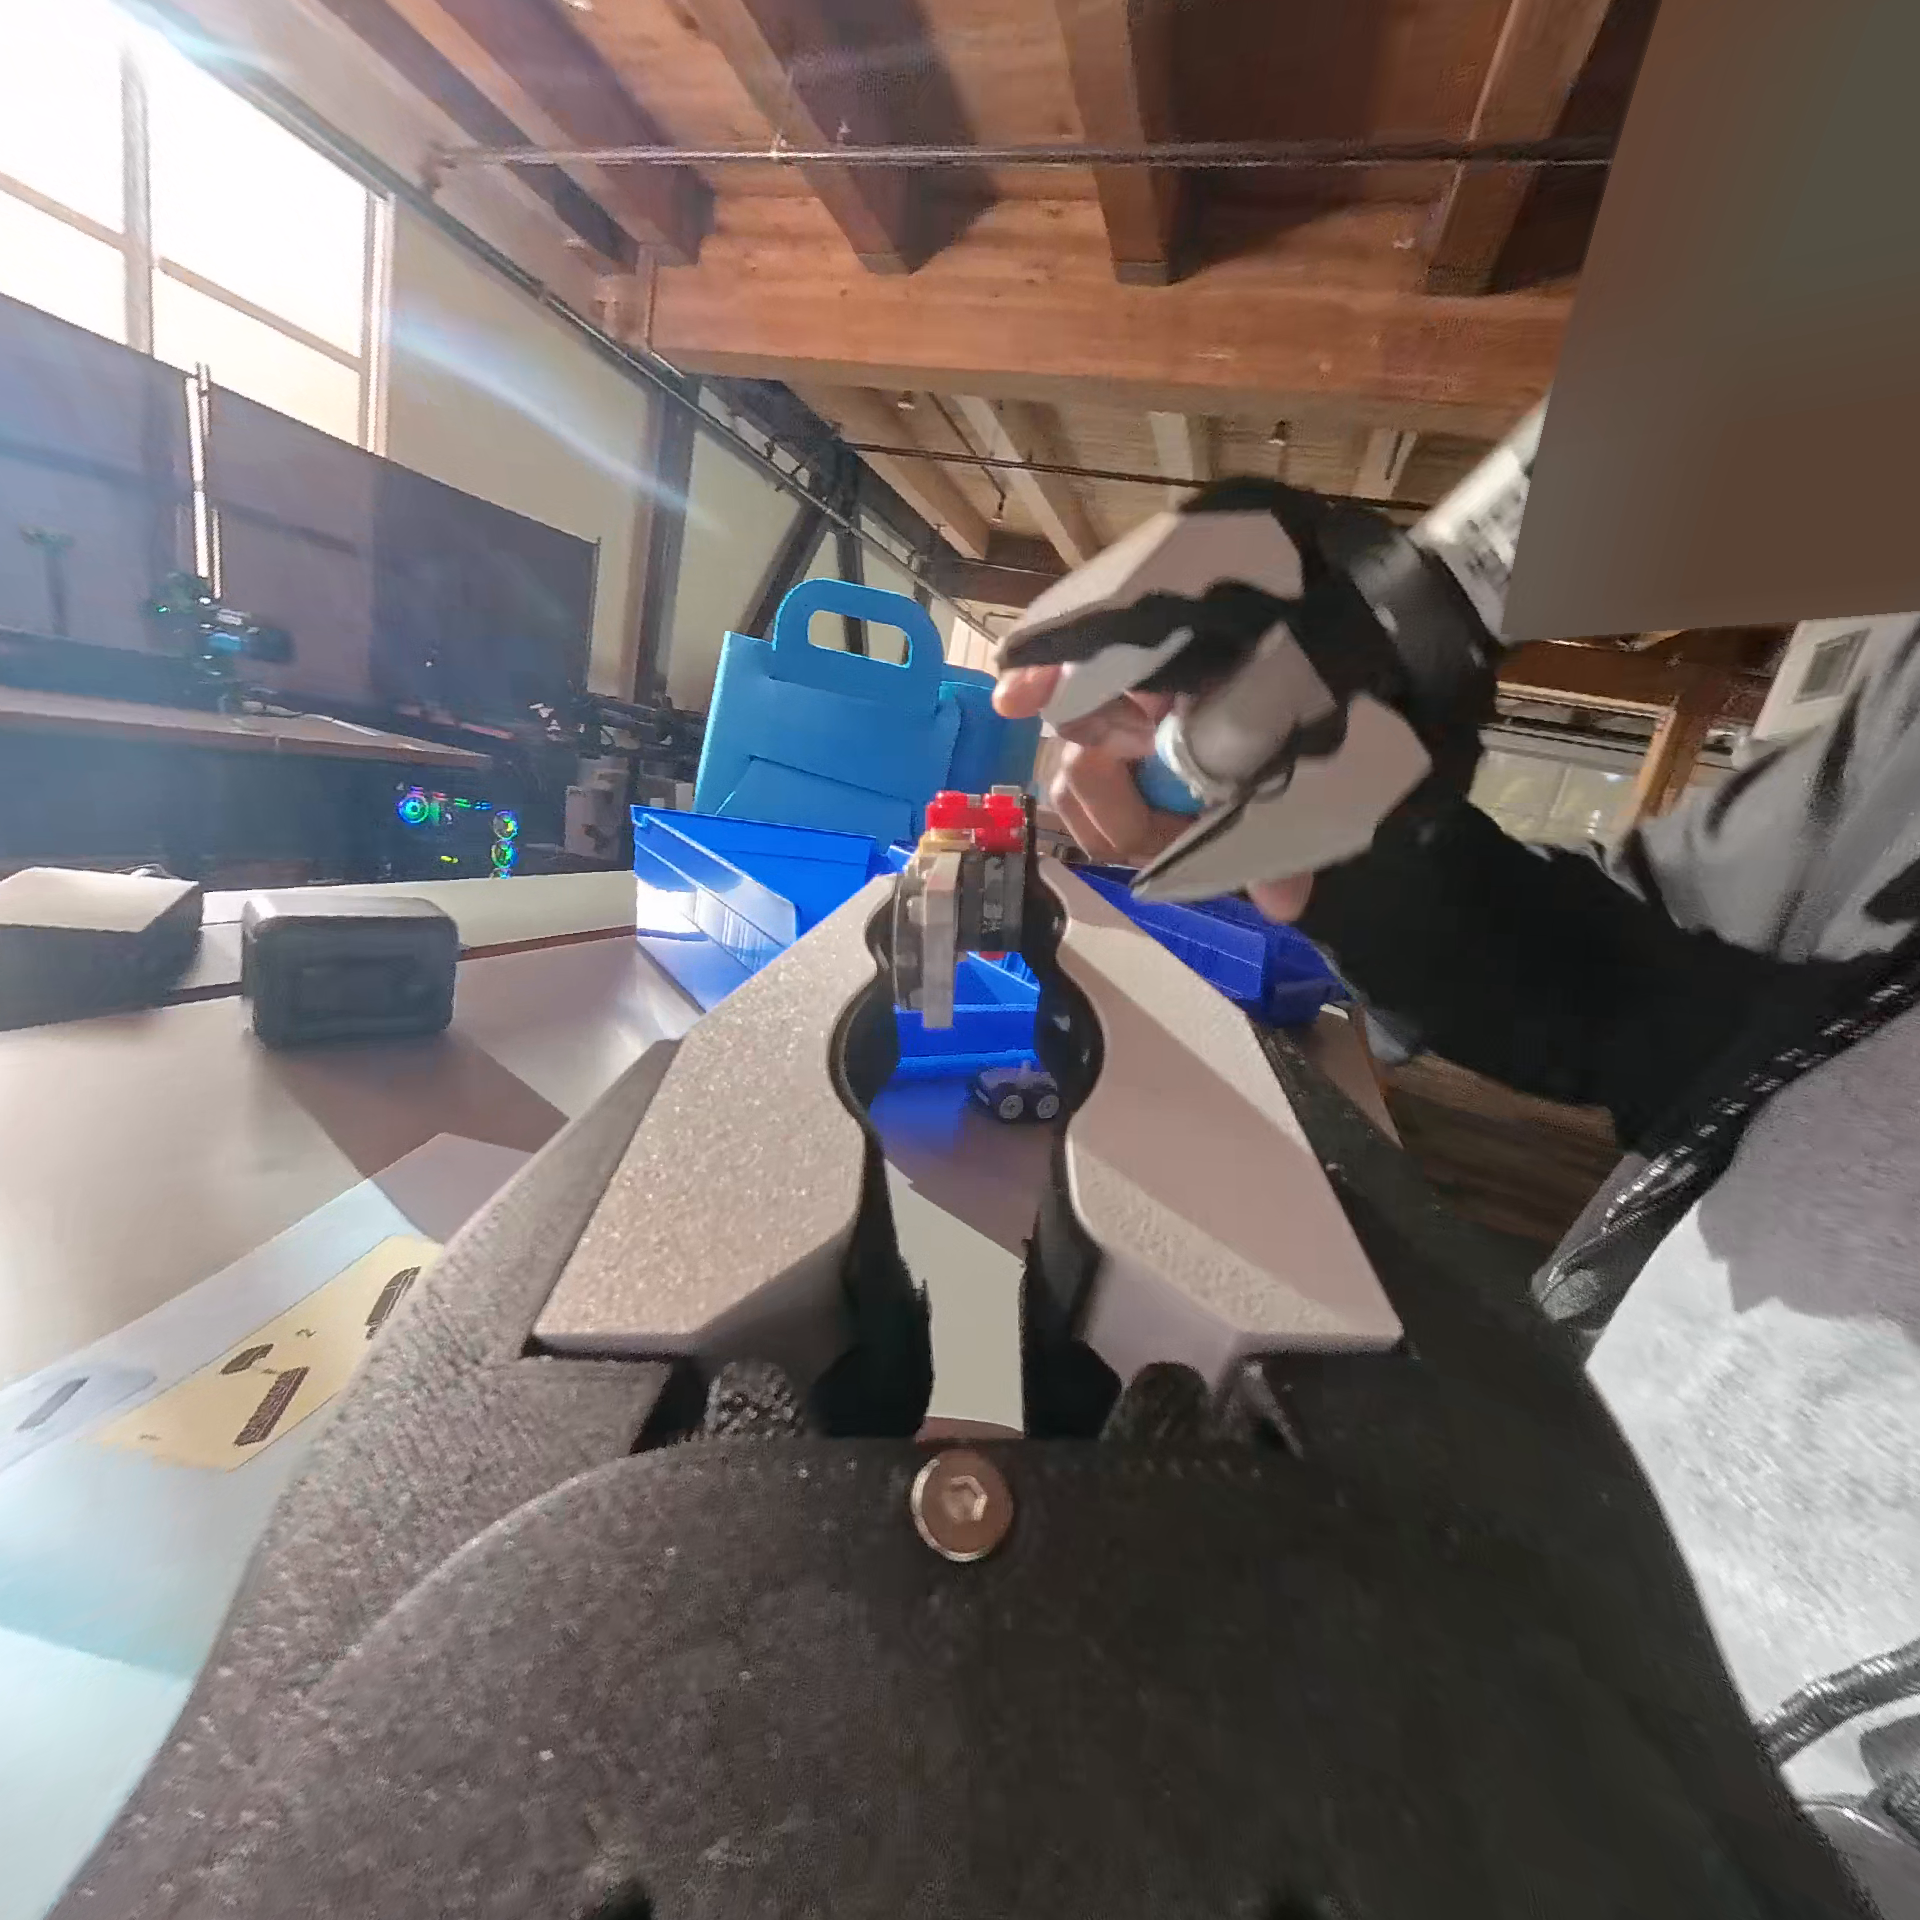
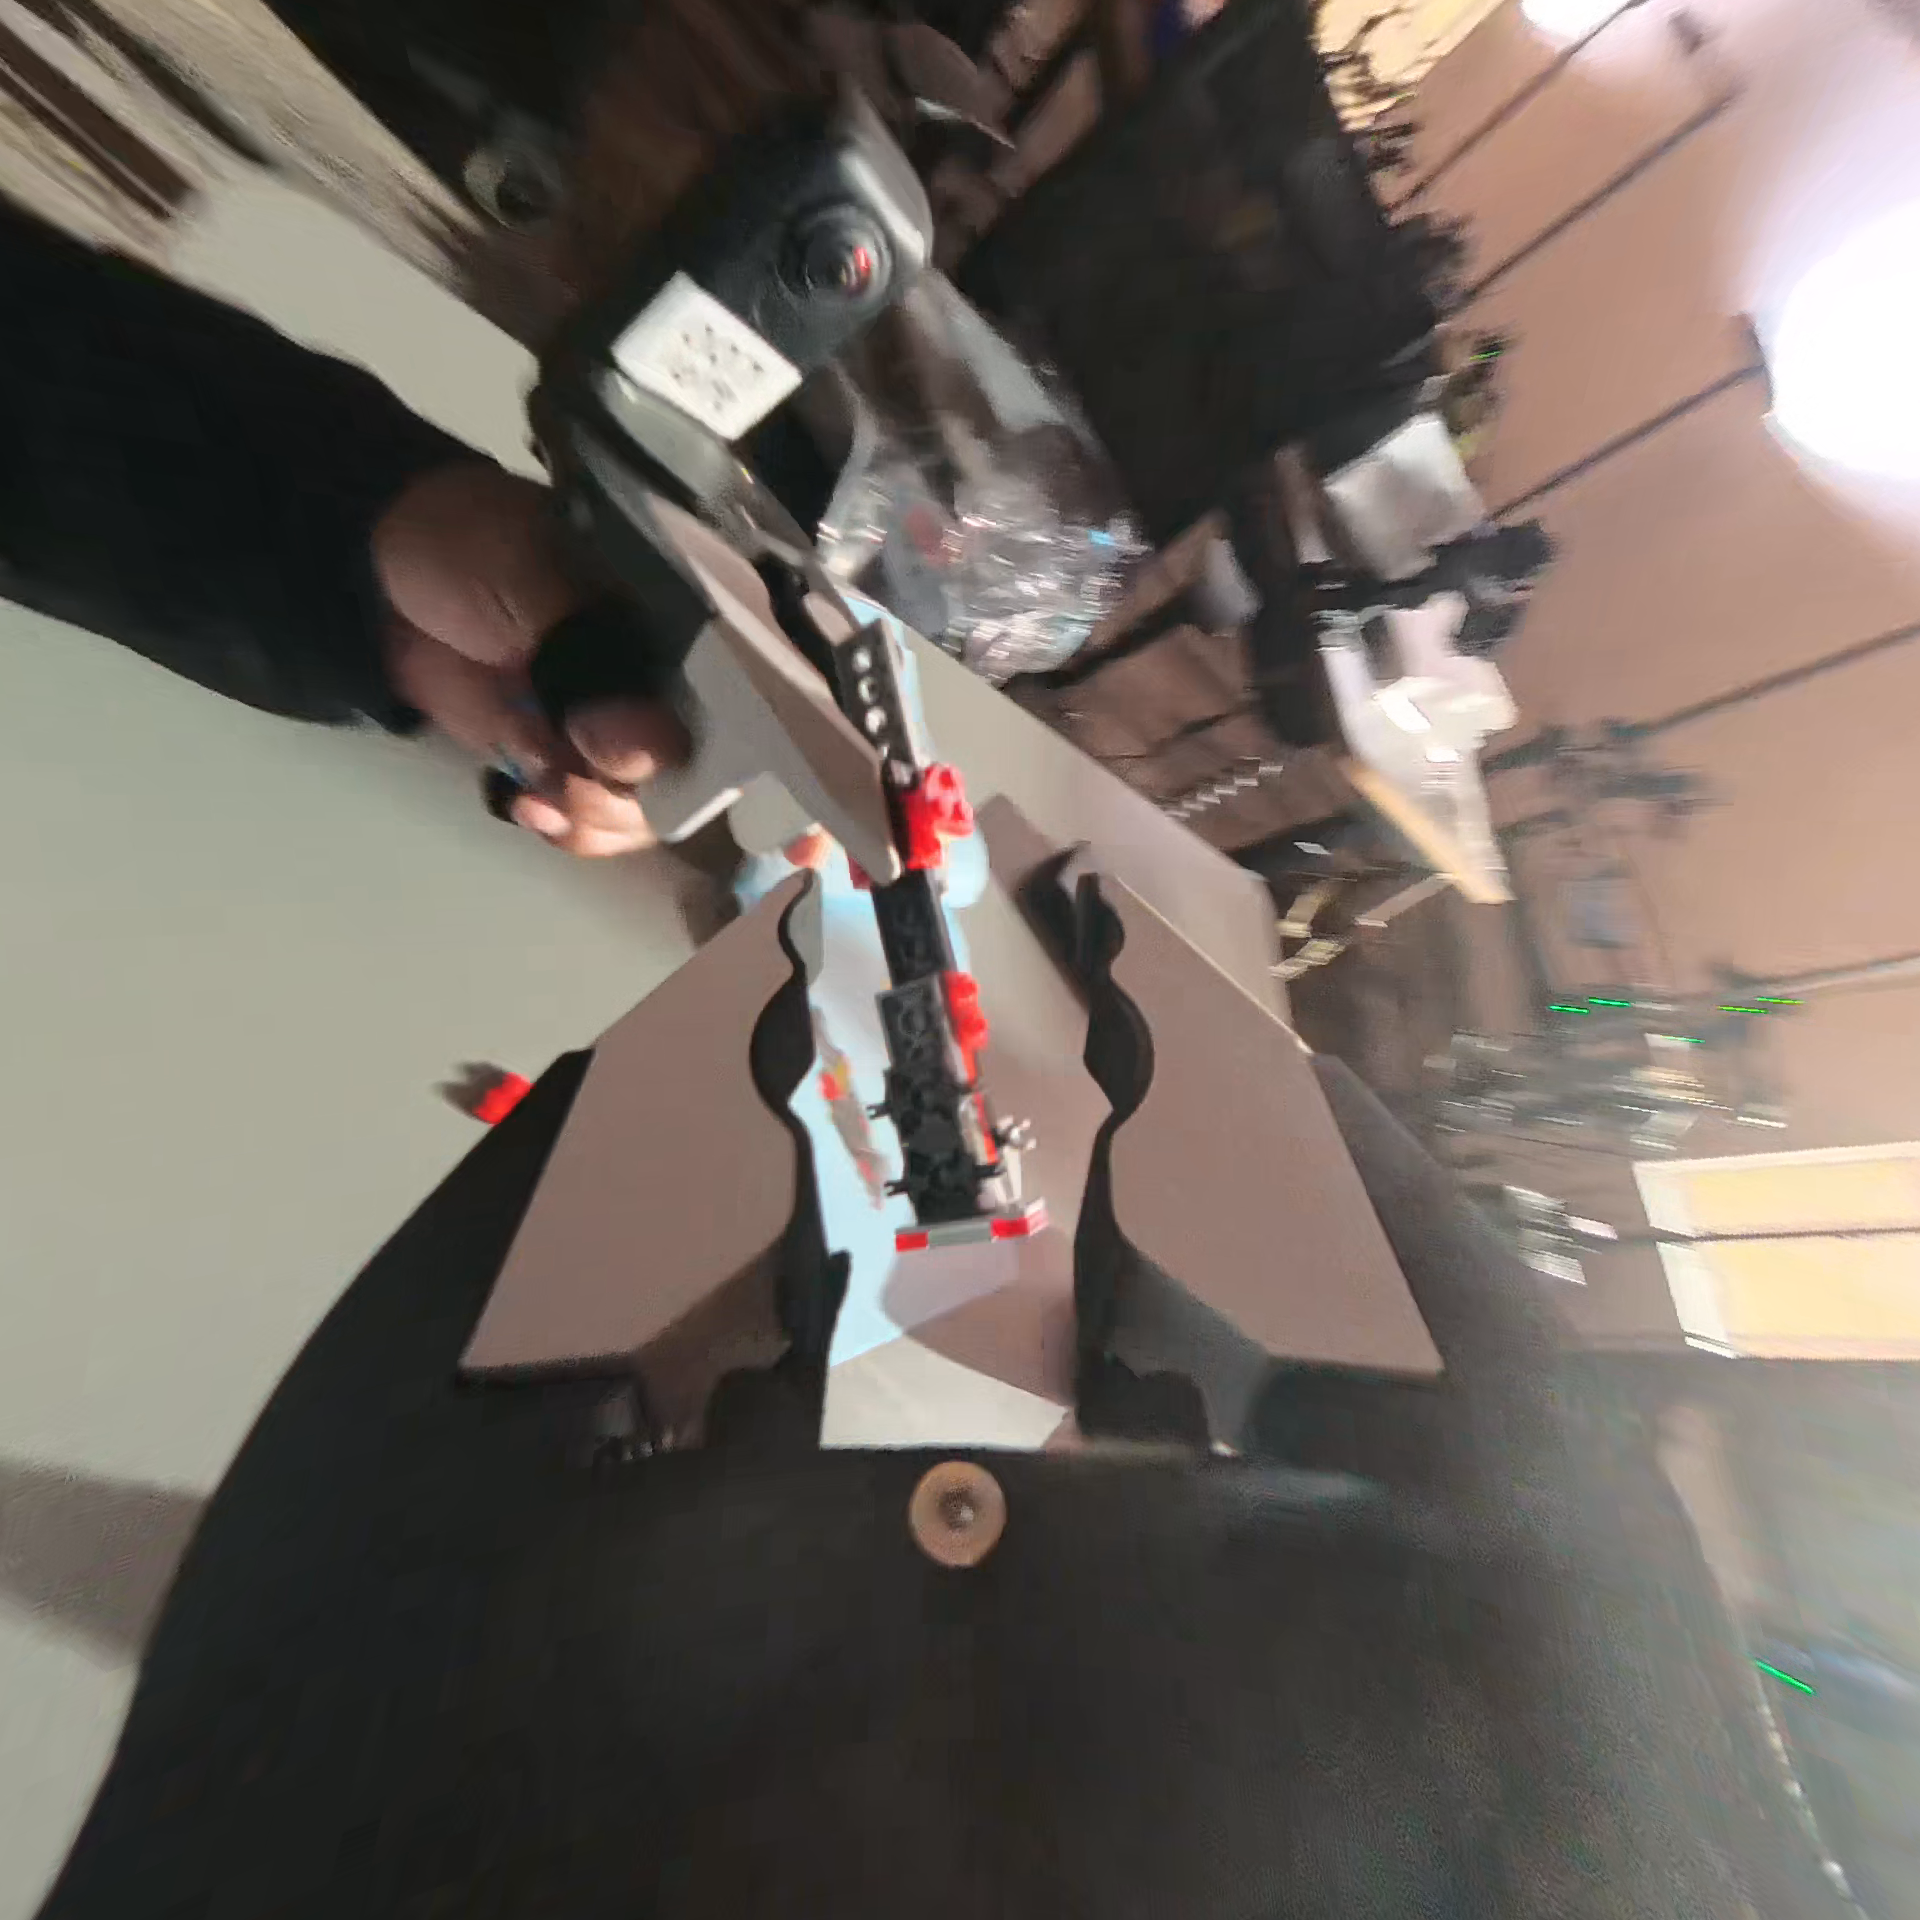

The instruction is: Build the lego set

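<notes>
Gripping the lego build (image 1: pixel 971 904) between its fingertips, the left gripper (image 1: pixel 961 914) fills the lower middle of the left wrist view, its grey fingers (image 1: pixel 748 1122) closed onto the grey-and-black assembly, whose red studs stick up just above the tips. Seen from the right wrist view, the same build (image 2: pixel 935 1049) is a long black strip with red pieces and a red-and-white striped end, running from the frame's centre up toward the left gripper (image 2: pixel 883 831), which clamps it near a red cluster; a person's hand (image 2: pixel 520 665) grips that tool at centre left. The right gripper (image 2: pixel 940 935) has its fingers (image 2: pixel 655 1143) spread apart, one on each side of the strip without touching it; this view is blurred. In the left wrist view the right gripper (image 1: pixel 1143 727) hangs at centre right, tips parted, nothing between them, held by a hand (image 1: pixel 1101 790) in a dark sleeve.

Behind the build lie blue bins (image 1: pixel 748 873) and a light blue bag (image 1: pixel 852 696) at centre. A small wheeled lego piece (image 1: pixel 1018 1093) sits on the table (image 1: pixel 208 1122) just below the fingertips. Two dark boxes (image 1: pixel 348 966) rest at centre left, and an instruction sheet (image 1: pixel 239 1382) lies at lower left. One loose red brick (image 2: pixel 497 1093) lies on the table at centre left of the right wrist view, and a crumpled clear plastic bag (image 2: pixel 987 561) lies at upper centre.
</notes>
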Motion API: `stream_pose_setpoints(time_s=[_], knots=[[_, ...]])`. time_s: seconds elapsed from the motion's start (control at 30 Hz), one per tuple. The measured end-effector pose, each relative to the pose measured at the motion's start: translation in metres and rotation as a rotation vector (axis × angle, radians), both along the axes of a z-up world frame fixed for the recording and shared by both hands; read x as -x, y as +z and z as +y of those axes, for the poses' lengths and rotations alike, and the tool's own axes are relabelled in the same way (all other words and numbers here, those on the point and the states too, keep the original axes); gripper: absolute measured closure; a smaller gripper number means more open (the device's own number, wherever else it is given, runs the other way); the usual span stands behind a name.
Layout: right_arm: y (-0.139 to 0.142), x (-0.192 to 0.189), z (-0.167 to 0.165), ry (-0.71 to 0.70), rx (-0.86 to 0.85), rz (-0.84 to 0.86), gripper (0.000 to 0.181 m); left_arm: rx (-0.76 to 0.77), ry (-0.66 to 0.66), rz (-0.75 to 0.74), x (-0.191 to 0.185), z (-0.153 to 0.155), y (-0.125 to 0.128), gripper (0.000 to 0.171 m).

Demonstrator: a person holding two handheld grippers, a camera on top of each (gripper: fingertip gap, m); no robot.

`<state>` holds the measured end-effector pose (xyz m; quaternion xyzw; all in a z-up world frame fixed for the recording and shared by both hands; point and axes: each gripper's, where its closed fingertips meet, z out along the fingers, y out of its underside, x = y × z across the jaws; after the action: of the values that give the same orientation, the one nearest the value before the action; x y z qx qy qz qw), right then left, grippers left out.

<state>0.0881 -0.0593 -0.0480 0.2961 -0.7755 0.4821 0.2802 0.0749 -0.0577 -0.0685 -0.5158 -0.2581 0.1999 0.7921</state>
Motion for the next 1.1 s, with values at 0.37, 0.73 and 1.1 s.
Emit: stream_pose_setpoints(time_s=[0.37,0.73,1.1], knots=[[-0.024,0.007,-0.016,-0.212,0.211,0.558,0.122,0.079,0.084,-0.005,0.007,0.002,-0.007,0.151],[-0.026,0.004,-0.030,-0.161,0.174,0.624,0.136,0.146,0.103,0.009,0.007,0.006,-0.011,0.151],[-0.028,0.008,-0.029,-0.172,0.141,0.617,0.144,0.174,0.109,0.016,0.007,0.007,-0.012,0.152]])
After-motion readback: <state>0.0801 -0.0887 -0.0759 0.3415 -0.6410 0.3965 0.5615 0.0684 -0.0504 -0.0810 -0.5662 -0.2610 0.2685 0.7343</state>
